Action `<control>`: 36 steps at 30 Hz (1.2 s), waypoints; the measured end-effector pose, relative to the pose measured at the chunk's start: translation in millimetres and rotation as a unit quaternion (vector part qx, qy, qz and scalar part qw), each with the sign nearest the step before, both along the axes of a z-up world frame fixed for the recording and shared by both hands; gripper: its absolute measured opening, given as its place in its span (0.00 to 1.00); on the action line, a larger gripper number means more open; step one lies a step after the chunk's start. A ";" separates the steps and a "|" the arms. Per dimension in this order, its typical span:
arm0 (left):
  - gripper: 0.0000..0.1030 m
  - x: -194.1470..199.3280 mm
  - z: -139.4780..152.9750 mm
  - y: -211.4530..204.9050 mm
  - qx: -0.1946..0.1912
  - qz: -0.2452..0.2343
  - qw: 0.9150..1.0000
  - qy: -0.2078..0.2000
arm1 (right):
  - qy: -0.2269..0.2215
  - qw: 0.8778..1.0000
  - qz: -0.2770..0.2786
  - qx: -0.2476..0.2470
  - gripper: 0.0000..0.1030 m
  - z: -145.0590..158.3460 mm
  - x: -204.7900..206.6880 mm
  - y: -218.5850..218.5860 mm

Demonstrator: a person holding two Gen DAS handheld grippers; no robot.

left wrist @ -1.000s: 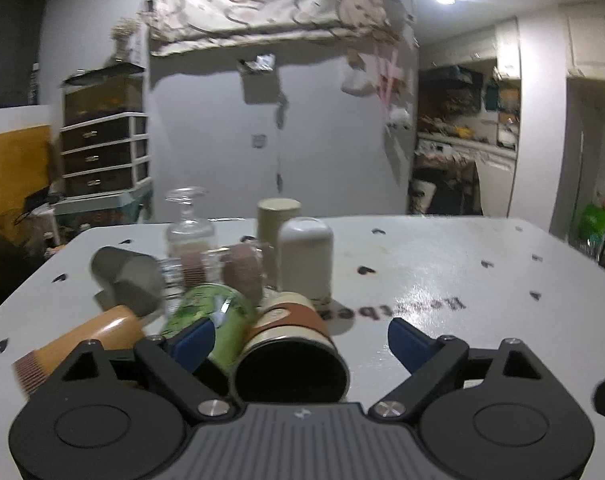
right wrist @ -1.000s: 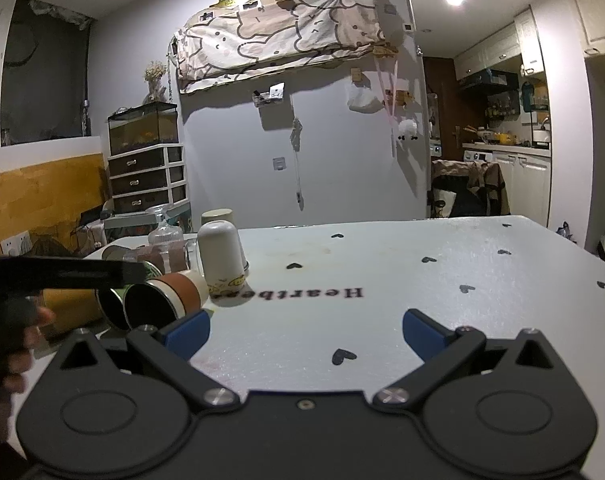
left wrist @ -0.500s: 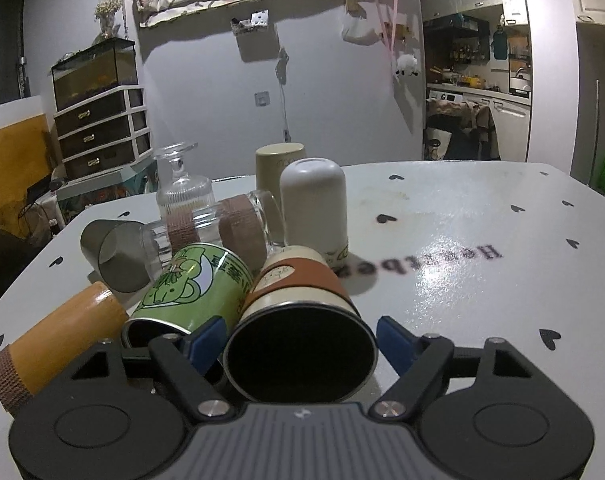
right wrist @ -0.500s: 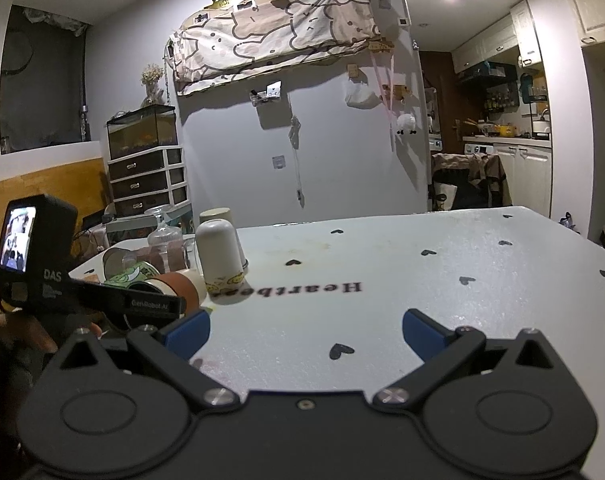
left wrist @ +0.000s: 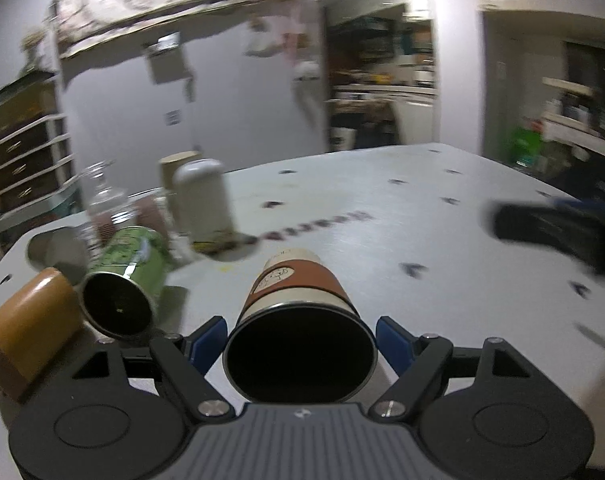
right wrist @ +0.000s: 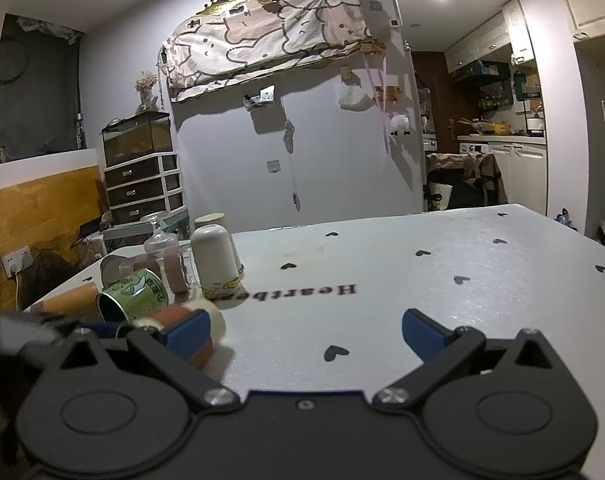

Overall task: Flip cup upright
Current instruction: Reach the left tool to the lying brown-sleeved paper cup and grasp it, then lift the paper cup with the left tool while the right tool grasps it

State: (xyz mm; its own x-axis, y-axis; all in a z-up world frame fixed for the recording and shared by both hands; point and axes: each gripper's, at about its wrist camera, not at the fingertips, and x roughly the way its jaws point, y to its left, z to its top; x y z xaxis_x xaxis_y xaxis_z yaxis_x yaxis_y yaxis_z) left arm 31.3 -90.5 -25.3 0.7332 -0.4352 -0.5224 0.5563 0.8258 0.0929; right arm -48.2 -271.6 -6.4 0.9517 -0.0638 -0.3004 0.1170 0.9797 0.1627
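A cream cup with a brown sleeve [left wrist: 298,300] lies on its side between the fingers of my left gripper [left wrist: 301,346], its dark mouth toward the camera. The blue pads sit against both sides of its rim, so the gripper is shut on it. The cup is pulled away from the other cups, over the white table [left wrist: 402,216]. In the right wrist view the same cup [right wrist: 182,320] shows low at the left, partly behind a finger. My right gripper [right wrist: 304,330] is open and empty above the table.
A green printed cup [left wrist: 128,276] and an orange-brown cup [left wrist: 30,324] lie on their sides at the left. A white cup [left wrist: 204,200] stands mouth down behind them, with a glass bottle [left wrist: 102,200] and other cups. The right gripper [left wrist: 558,228] shows at the right edge.
My left gripper has closed on the brown-sleeved cup and drawn it to the right, away from the green cup. The view swung and blurred. The right gripper has barely moved.
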 end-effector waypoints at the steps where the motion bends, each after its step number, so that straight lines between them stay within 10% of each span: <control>1: 0.79 -9.2 -1.0 -1.6 -0.001 -0.012 1.000 -0.001 | 0.000 1.000 -0.002 0.000 1.00 0.0 -0.5 -1.0; 11: 0.80 -57.7 -6.7 -6.4 0.008 -0.080 0.997 -0.020 | 0.035 0.999 0.012 0.034 1.00 -3.9 16.2 -9.3; 24: 0.89 -54.3 -19.2 3.8 0.011 -0.052 0.999 0.001 | 0.212 0.968 0.115 0.067 0.97 -30.6 126.8 2.4; 36: 0.89 -22.2 -26.1 33.9 -0.016 0.031 0.999 0.022 | 0.236 0.967 0.086 0.050 0.97 -37.6 84.1 -32.9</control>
State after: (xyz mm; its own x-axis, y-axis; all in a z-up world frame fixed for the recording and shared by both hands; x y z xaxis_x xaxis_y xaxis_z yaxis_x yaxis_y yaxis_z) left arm 9.2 -56.6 -51.4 0.7357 -0.4071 -0.5413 0.5075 0.8606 0.0425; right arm 35.9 -304.5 -44.0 0.7006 0.1352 -0.7007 0.0384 0.9733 0.2262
